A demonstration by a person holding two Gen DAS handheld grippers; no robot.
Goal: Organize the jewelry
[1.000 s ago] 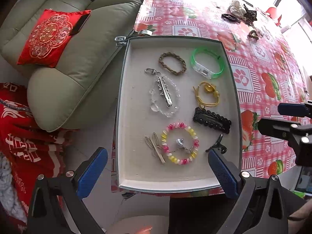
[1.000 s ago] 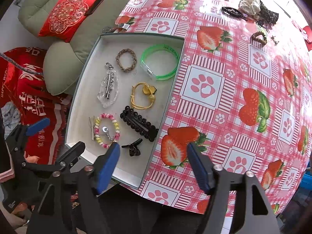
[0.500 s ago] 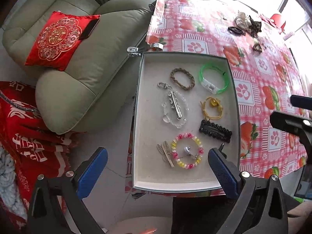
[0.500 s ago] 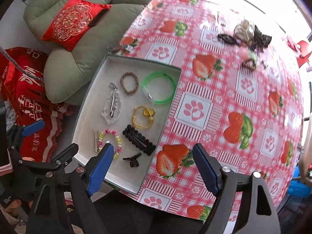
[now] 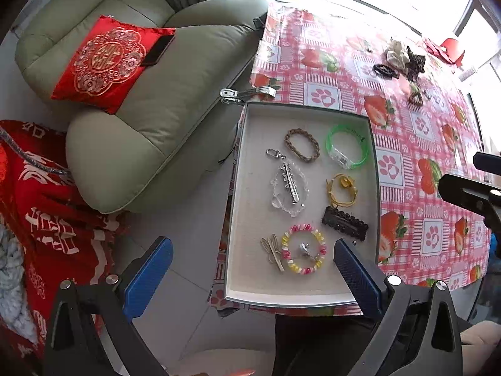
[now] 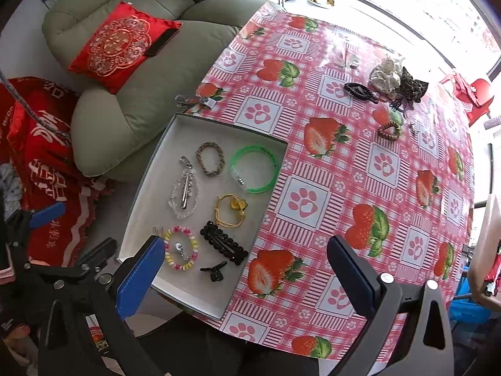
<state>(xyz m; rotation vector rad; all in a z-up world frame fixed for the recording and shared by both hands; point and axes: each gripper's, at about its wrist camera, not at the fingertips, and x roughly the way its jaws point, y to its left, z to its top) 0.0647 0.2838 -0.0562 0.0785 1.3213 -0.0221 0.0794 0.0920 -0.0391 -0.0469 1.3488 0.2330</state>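
Note:
A shallow white tray (image 5: 250, 188) (image 6: 150, 194) lies at the table's near left corner. In it are a green bangle (image 5: 347, 150) (image 6: 255, 172), a braided brown bracelet (image 5: 302, 144), a clear bead bracelet with a metal clip (image 5: 289, 188), a yellow cord bracelet (image 5: 342, 190), a black hair clip (image 5: 345, 223) (image 6: 224, 242), a pink and yellow bead bracelet (image 5: 303, 253) and a small black clip (image 6: 214, 271). My left gripper (image 5: 253, 277) is open and empty, high above the tray's near edge. My right gripper (image 6: 245, 277) is open and empty above the tray's near right corner.
More jewelry and scrunchies (image 6: 391, 84) lie in a loose pile at the far right of the strawberry tablecloth (image 6: 313, 163). A green armchair (image 5: 150, 100) with a red cushion (image 5: 106, 62) stands left of the table. Red fabric (image 5: 47, 213) lies on the floor.
Both grippers have pulled back and up from the tray, so the tray and table look smaller. The items in the tray have not moved.

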